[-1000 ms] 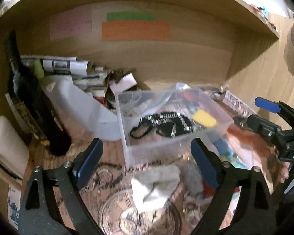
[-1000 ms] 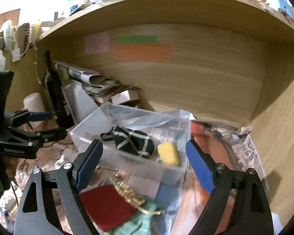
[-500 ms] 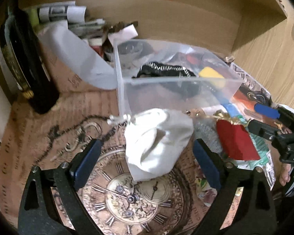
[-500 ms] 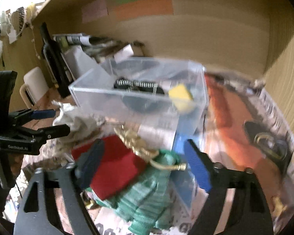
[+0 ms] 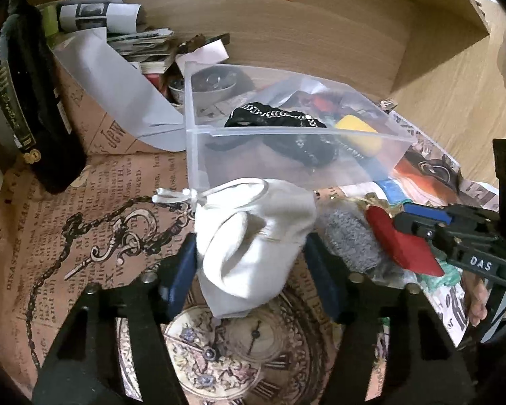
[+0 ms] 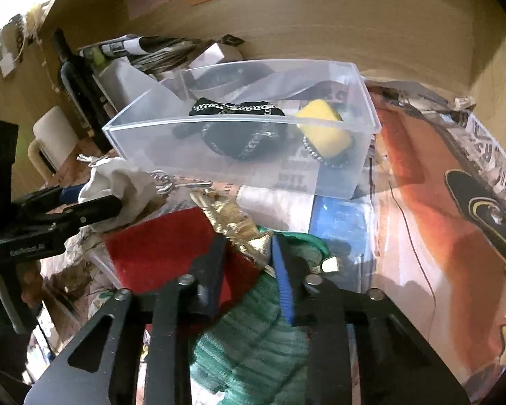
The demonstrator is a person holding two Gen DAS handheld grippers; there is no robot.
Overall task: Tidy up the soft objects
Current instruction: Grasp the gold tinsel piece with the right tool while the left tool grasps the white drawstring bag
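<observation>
My left gripper (image 5: 249, 266) is shut on a white drawstring pouch (image 5: 253, 239), which lies in front of the clear plastic box (image 5: 199, 155); the pouch also shows in the right wrist view (image 6: 118, 182). The box (image 6: 239, 155) holds a black chain-trimmed pouch (image 6: 236, 128) and a yellow sponge (image 6: 324, 128). My right gripper (image 6: 249, 256) is closed on the gold fabric (image 6: 239, 226) and the red cloth (image 6: 165, 246), over a green knit piece (image 6: 253, 337). A grey knit piece (image 5: 354, 239) lies beside the white pouch.
A dark bottle (image 5: 23, 101) stands at the left. Rolled papers (image 5: 97, 17) and a white sheet (image 5: 118, 84) lie behind the box. A cream mug (image 6: 54, 138) stands left. A blue packet (image 6: 340, 222) lies under the box's corner. Wooden walls close in behind and right.
Both grippers dropped toward the table and closed: the left onto the white pouch, the right onto the gold and red fabric. Both were open a second ago.
</observation>
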